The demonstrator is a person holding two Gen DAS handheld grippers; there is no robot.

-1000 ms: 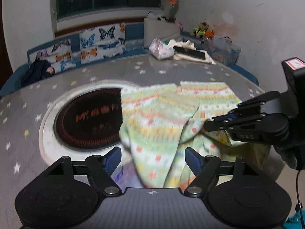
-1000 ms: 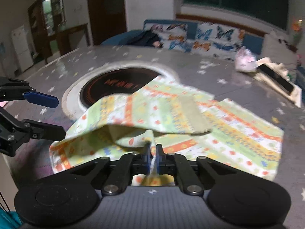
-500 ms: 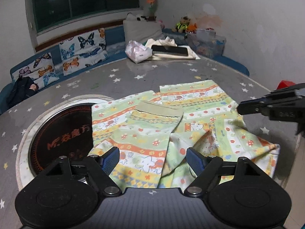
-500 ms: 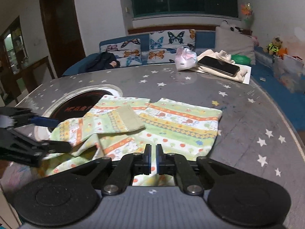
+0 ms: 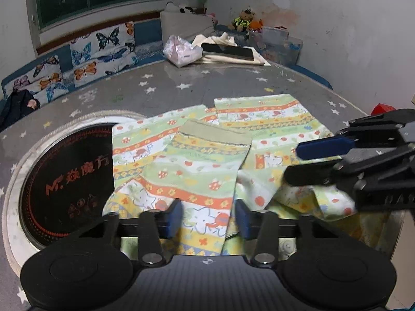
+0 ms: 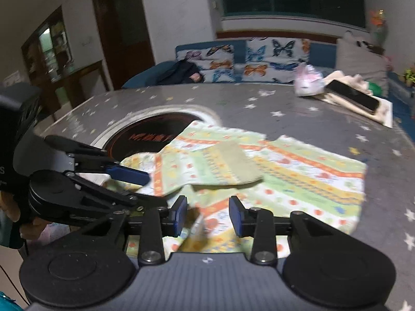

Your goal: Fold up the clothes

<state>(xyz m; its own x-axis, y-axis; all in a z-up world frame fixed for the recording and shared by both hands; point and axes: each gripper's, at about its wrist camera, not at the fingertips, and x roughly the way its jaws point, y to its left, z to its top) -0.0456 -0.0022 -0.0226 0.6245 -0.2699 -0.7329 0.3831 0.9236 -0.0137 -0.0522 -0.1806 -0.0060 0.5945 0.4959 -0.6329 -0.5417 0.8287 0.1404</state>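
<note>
Green, yellow and orange patterned trousers [image 5: 207, 171] lie partly folded on the grey star-patterned table [image 5: 181, 96], with the olive waistband [image 5: 215, 132] on top. My left gripper [image 5: 208, 219] is over the near edge of the cloth. Its jaws are closing with the cloth lying between them, and the pads are not pressing. My right gripper [image 6: 207, 216] is opening over a rumpled fold of the trousers [image 6: 298, 171], holding nothing. Each gripper shows in the other's view: the right gripper [image 5: 293, 163] beside the cloth's right side, the left gripper [image 6: 155, 190] at the cloth's left edge.
A round black cooktop [image 5: 64, 181] is set into the table, partly under the cloth. A pink bag [image 5: 181, 51] and a dark tablet [image 5: 228, 51] on folded cloth sit at the far edge. A butterfly-cushioned sofa [image 5: 103, 46] runs behind. The table's rim [image 5: 342, 98] curves off at right.
The right gripper let go of the fold it was lifting and its jaws parted. The trousers dropped flat onto the table. The left gripper moved down over the near edge and its jaws narrowed.
</note>
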